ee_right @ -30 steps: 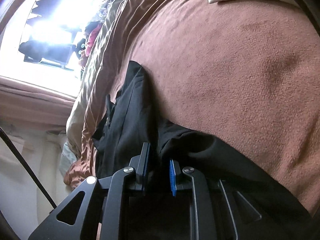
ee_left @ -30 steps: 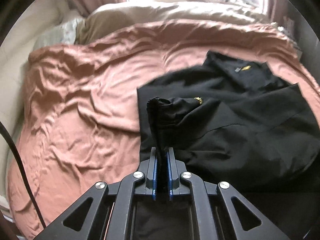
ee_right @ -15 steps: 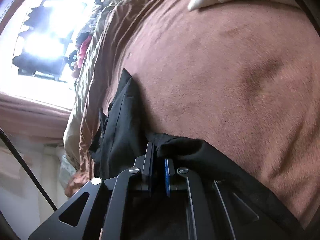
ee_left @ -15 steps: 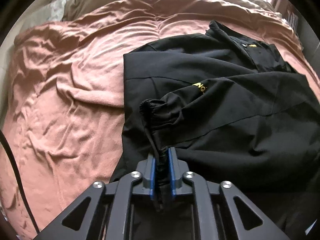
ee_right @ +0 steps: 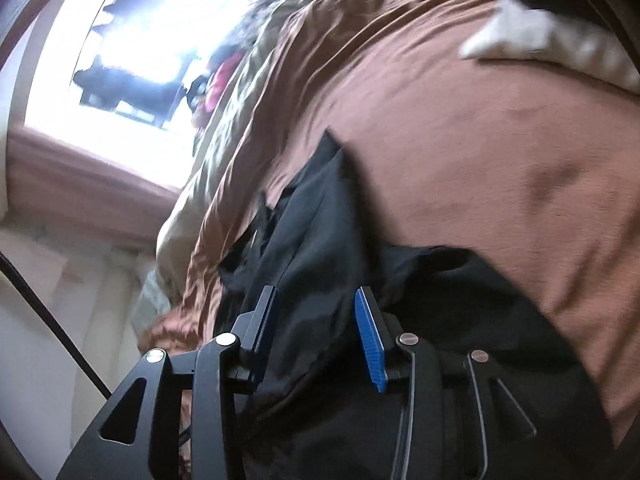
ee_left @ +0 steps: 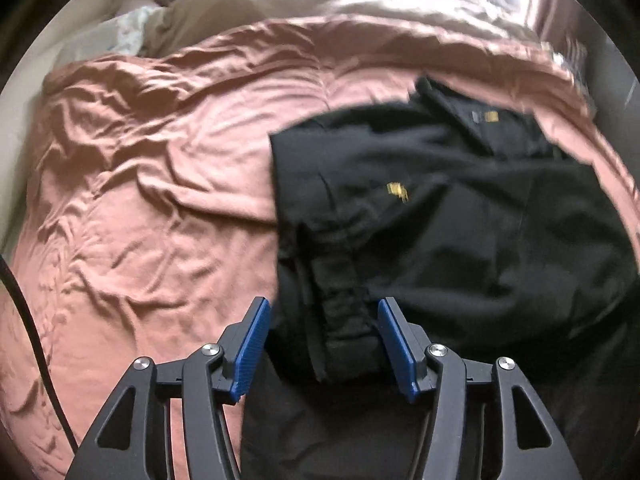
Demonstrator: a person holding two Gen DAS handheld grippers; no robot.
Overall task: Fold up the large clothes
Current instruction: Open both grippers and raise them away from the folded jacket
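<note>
Black jacket [ee_left: 460,220] lies spread on the right half of a bed, on a rumpled terracotta-pink sheet [ee_left: 140,200]; the left half of the sheet is bare and creased.

Left wrist view, left to right:
- dark cable [ee_left: 28,320] runs down the left edge.
- far left, pale bedding [ee_left: 132,32] bunched beyond the sheet; a beige cover [ee_left: 320,4] lies along the far side.
- left gripper [ee_left: 322,340] — jaws spread and opening, blue pads apart. A gathered sleeve cuff [ee_left: 344,320] lies between them; neither pad presses on it.
- jacket carries a small yellow mark [ee_left: 398,191] on the folded-over sleeve and a second yellow tag [ee_left: 490,117] near the collar, far right. Both are blurred — no lettering can be read.

Right wrist view, tilted, left to right:
- bright window [ee_right: 132,48] far left, pink frame below it.
- right gripper [ee_right: 316,328] — jaws parted and opening, one blue pad [ee_right: 372,344] facing the camera. Black jacket cloth sits in the gap; whether it touches the pads I cannot tell, but nothing looks clamped.
- pink sheet fills the right; a white cloth [ee_right: 552,48] lies at the far right edge.
</note>
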